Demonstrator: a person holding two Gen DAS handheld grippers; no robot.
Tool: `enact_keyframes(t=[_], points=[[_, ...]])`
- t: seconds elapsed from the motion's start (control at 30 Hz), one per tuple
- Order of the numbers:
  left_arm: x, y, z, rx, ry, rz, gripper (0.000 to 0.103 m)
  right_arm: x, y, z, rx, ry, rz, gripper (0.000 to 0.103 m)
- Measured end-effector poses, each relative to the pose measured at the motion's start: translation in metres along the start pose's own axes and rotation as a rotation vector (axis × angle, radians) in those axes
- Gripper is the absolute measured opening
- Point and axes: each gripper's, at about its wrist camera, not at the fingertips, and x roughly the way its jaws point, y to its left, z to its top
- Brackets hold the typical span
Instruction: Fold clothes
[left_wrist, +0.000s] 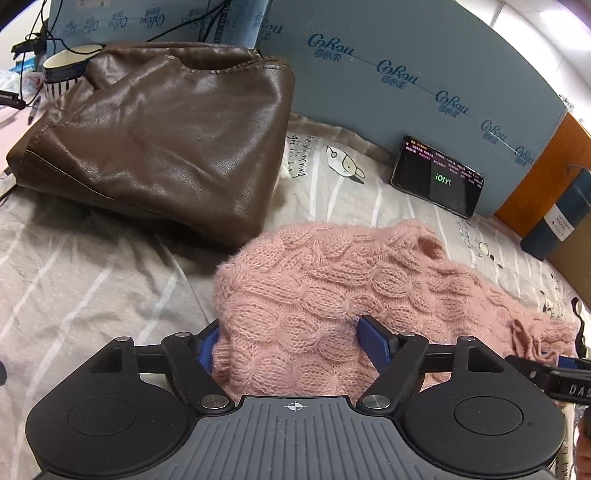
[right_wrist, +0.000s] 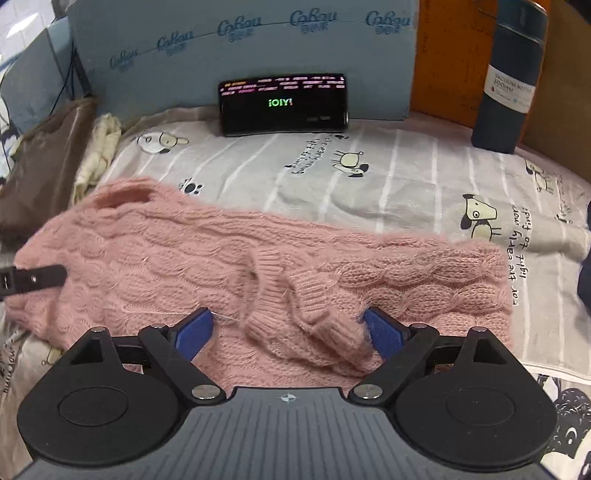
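With both the left tool (left_wrist: 290, 334) and right tool (right_wrist: 290, 328) spread apart over the near edge of the pink sweater (right_wrist: 221, 258) lying across the bed (right_wrist: 369, 177), lower, pinch full layers evenly, then fold toward the far edge.

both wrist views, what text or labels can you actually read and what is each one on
"CoRou", repeated: blue board at the back.
"iQIYI", green, mirrored: phone; its pink lines are too blurred.
"the early", "light to find": printed sheet.
"VACUUM BOTTLE": dark bottle label; smaller print unreadable.
"DA", cut off: right gripper seen from the left wrist.
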Motion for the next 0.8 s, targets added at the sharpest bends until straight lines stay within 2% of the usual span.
enact_keyframes(t=[0.03, 0.07, 0.1, 0.13, 0.17, 0.2, 0.23, 0.27, 0.3, 0.43, 0.57, 0.7, 0.8], points=[[0.001, -0.002, -0.001, 0.012, -0.003, 0.006, 0.076, -0.002, -0.003, -0.001, 0.004, -0.008, -0.011, 0.061], [0.001, -0.004, -0.001, 0.025, -0.005, 0.014, 0.075, -0.003, -0.006, -0.003, 0.004, -0.017, -0.027, 0.053], [0.001, -0.007, -0.002, 0.044, -0.007, 0.026, 0.075, -0.005, -0.009, -0.005, 0.003, -0.025, -0.044, 0.041], [0.001, -0.01, -0.003, 0.064, -0.01, 0.036, 0.071, -0.005, -0.013, -0.005, 0.009, -0.03, -0.044, 0.033], [0.001, -0.014, -0.003, 0.091, -0.015, 0.043, 0.058, -0.005, -0.017, -0.004, 0.014, -0.035, -0.041, 0.03], [0.0, -0.017, -0.004, 0.118, -0.021, 0.048, 0.052, -0.008, -0.022, -0.003, 0.025, -0.037, -0.043, 0.019], [-0.001, -0.022, -0.004, 0.146, -0.029, 0.051, 0.042, -0.01, -0.026, -0.003, 0.037, -0.038, -0.045, 0.016], [-0.003, -0.026, -0.003, 0.174, -0.041, 0.047, 0.024, -0.014, -0.031, -0.002, 0.051, -0.043, -0.039, 0.015], [-0.005, -0.031, -0.002, 0.202, -0.053, 0.044, 0.022, -0.019, -0.034, 0.001, 0.051, -0.064, -0.046, 0.014], [-0.018, -0.045, 0.006, 0.259, -0.135, 0.025, 0.019, -0.043, -0.043, 0.017, 0.042, -0.16, -0.084, 0.014], [-0.034, -0.054, 0.026, 0.267, -0.251, 0.017, 0.019, -0.081, -0.063, 0.044, 0.07, -0.311, -0.119, 0.014], [-0.052, -0.056, 0.043, 0.268, -0.35, 0.034, 0.019, -0.122, -0.088, 0.066, 0.153, -0.444, -0.121, 0.014], [-0.062, -0.052, 0.047, 0.268, -0.382, 0.072, 0.019, -0.145, -0.102, 0.073, 0.195, -0.51, -0.122, 0.013]])
